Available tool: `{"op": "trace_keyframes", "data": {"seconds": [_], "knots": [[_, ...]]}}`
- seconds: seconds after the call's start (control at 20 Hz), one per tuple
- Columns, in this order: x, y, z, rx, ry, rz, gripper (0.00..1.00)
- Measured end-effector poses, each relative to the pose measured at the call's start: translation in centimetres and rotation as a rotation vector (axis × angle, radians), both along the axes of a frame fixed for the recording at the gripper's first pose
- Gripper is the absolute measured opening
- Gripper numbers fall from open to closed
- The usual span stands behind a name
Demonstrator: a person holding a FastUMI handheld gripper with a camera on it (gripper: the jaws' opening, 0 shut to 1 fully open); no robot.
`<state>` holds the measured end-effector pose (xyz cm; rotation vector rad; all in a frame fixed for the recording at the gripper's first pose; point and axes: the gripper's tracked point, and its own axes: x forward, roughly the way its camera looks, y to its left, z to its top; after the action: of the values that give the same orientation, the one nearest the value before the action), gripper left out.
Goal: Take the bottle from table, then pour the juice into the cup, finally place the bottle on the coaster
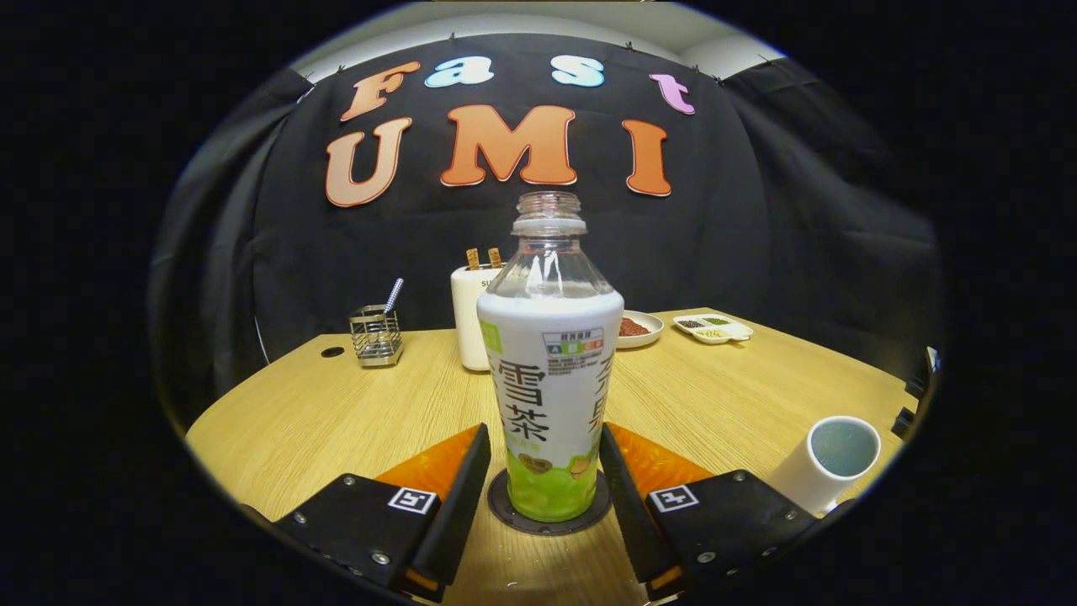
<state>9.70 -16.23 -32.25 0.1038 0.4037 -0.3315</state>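
Note:
The uncapped bottle (551, 370), with a clear neck and a white and green label, stands upright on a dark round coaster (505, 510) on the wooden table (336, 421). My gripper (545, 471) is open, one finger on each side of the bottle's lower half. A thin gap shows between the left finger and the label; the right finger sits very close to it. A white cup (829, 465) stands on the table to the right, beyond the right finger, with its opening tipped toward me.
Behind the bottle stand a white holder (467, 324) with sticks in it and a wire basket (376, 337) with a straw. A small plate of red food (637, 328) and a divided white tray (713, 328) lie at the back right.

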Motion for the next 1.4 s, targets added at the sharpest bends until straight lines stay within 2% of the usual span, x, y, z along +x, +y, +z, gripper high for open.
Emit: {"op": "trace_keyframes", "data": {"seconds": [0.2, 0.35, 0.65, 0.8, 0.95, 1.15, 1.4], "knots": [[-1.1, 0.7, 2.0, 0.016, -0.048, -0.004, 0.87], [-2.0, 1.1, 3.9, -0.03, -0.07, -0.01, 0.92], [-3.5, 3.0, 9.5, -0.17, -0.072, 0.009, 0.93], [-3.8, 4.9, 13.4, -0.161, -0.121, 0.031, 0.93], [-5.2, 5.6, 16.6, -0.131, -0.17, 0.011, 0.93], [-6.8, 7.5, 20.2, -0.08, -0.241, 0.035, 0.93], [-8.3, 9.9, 24.7, -0.099, -0.282, 0.093, 0.94]]}}
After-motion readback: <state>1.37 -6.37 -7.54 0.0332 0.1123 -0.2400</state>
